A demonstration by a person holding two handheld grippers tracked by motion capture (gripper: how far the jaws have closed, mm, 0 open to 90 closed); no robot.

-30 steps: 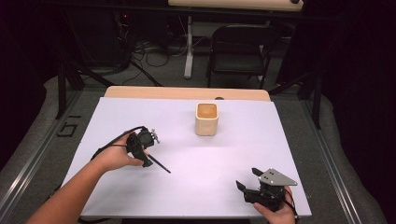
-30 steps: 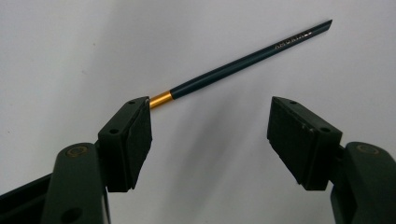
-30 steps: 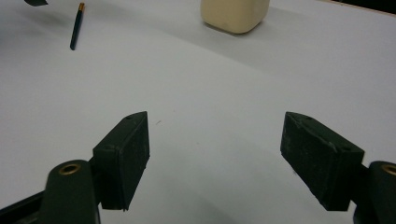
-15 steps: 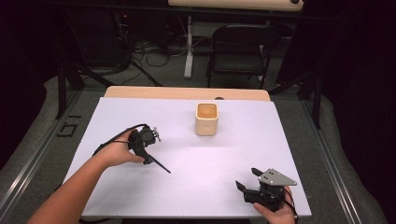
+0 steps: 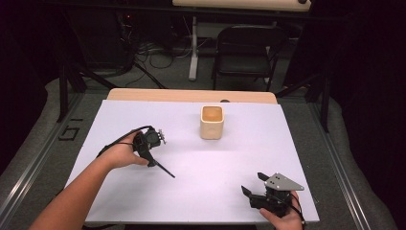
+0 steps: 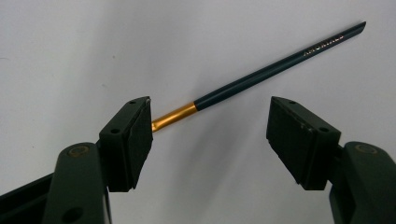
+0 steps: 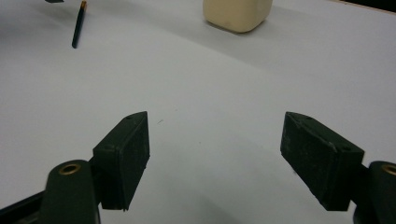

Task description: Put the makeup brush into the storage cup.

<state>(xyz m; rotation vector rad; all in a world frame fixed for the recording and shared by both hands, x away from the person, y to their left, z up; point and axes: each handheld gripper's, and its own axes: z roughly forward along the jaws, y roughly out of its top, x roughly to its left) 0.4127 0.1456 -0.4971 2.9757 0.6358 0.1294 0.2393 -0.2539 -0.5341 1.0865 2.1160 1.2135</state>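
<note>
A dark green pencil (image 5: 164, 170) with a gold ferrule lies flat on the white table (image 5: 287, 143), left of centre. My left gripper (image 5: 152, 160) points down over its ferrule end. In the left gripper view the left gripper (image 6: 210, 135) is open, with the pencil (image 6: 275, 70) running away up-right and its gold end beside the left pad. My right gripper (image 5: 253, 183) rests near the front right edge, open and holding nothing. The right gripper view looks past the open right gripper (image 7: 215, 154) to the pencil (image 7: 78, 24) far off at the left.
A cream square cup (image 5: 211, 122) stands upright at the back centre of the table, and the cup (image 7: 237, 14) is also at the top of the right gripper view. A black folding chair (image 5: 246, 52) stands behind the table.
The left hand and its gripper have shifted very slightly over the pencil. The pencil, cup and right gripper stay where they were.
</note>
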